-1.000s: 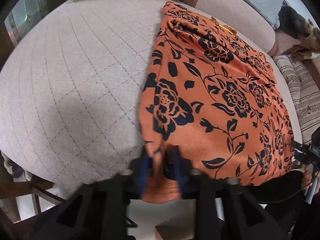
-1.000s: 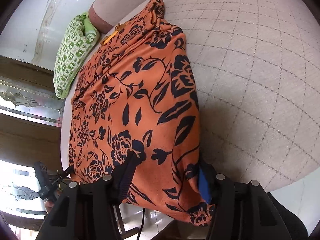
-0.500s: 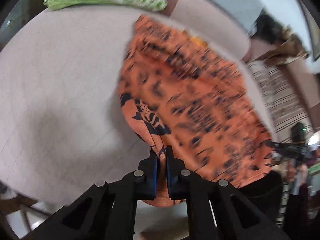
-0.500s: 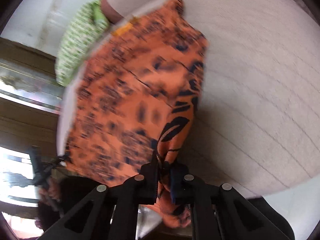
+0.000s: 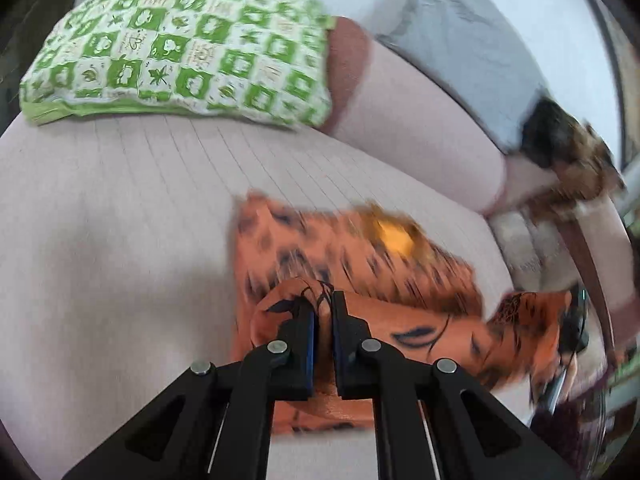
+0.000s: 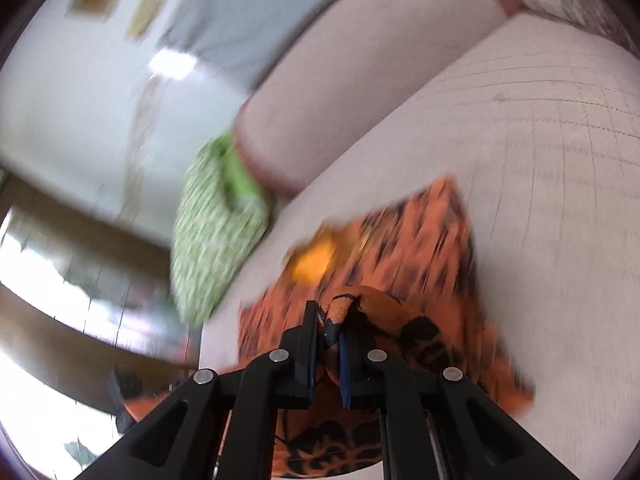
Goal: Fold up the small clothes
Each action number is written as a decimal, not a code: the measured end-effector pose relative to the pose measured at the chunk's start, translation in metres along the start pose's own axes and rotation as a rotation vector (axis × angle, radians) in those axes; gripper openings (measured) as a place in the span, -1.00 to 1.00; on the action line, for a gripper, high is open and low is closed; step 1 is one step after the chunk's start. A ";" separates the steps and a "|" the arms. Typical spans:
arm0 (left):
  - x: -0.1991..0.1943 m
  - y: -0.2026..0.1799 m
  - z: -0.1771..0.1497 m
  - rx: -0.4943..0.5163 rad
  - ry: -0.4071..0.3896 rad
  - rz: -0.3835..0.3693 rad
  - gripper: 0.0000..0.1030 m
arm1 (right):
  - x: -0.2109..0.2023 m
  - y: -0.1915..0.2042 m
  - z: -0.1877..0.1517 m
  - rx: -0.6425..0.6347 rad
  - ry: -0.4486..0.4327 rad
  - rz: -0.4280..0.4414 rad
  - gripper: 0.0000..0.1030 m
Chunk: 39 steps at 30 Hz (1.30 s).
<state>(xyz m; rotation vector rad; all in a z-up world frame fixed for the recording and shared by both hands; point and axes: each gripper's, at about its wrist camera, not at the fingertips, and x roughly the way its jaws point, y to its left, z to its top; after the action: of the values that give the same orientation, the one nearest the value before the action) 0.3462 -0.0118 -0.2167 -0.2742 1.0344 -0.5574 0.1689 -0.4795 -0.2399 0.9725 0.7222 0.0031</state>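
An orange garment with a black flower print (image 5: 360, 256) lies on the pale quilted sofa seat (image 5: 120, 240). My left gripper (image 5: 325, 300) is shut on one near corner of it and holds that hem lifted over the far part. In the right wrist view my right gripper (image 6: 330, 320) is shut on the other near corner of the garment (image 6: 420, 248). The lifted hem stretches between both grippers. A yellow label (image 5: 394, 238) shows near the far edge. Both views are motion-blurred.
A green and white patterned cushion (image 5: 180, 64) lies at the back left of the seat, against the sofa backrest (image 5: 420, 120). A grey cloth (image 5: 472, 48) hangs over the backrest. Striped fabric (image 5: 532, 248) and a dark furry shape (image 5: 560, 136) sit at the right.
Both grippers closed on the near corners of the garment, then lifted and carried the near hem toward the far edge. The garment now looks much shorter, doubled over itself.
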 end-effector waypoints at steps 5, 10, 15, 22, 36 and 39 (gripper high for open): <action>0.066 0.046 0.035 -0.226 -0.022 0.063 -0.72 | 0.059 -0.071 0.046 0.253 -0.089 -0.031 -0.44; 0.025 0.057 0.001 -0.319 -0.267 -0.025 -0.06 | 0.053 -0.091 0.037 0.302 -0.206 -0.009 0.07; -0.011 0.016 -0.049 -0.269 -0.330 0.159 0.54 | 0.044 -0.026 0.026 0.026 -0.196 -0.086 0.06; 0.026 -0.006 -0.082 -0.178 -0.168 0.371 0.53 | 0.121 0.072 -0.042 -0.248 0.059 -0.054 0.06; 0.033 0.051 -0.071 -0.312 -0.005 0.341 0.53 | 0.338 0.246 -0.075 -0.489 0.198 -0.217 0.03; 0.025 0.048 -0.061 -0.293 -0.044 0.363 0.53 | 0.303 0.242 -0.064 -0.404 0.140 -0.119 0.03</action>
<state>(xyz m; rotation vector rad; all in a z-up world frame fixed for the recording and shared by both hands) 0.3178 0.0170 -0.2879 -0.3453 1.0915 -0.0708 0.4409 -0.1959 -0.2492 0.5454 0.8682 0.1100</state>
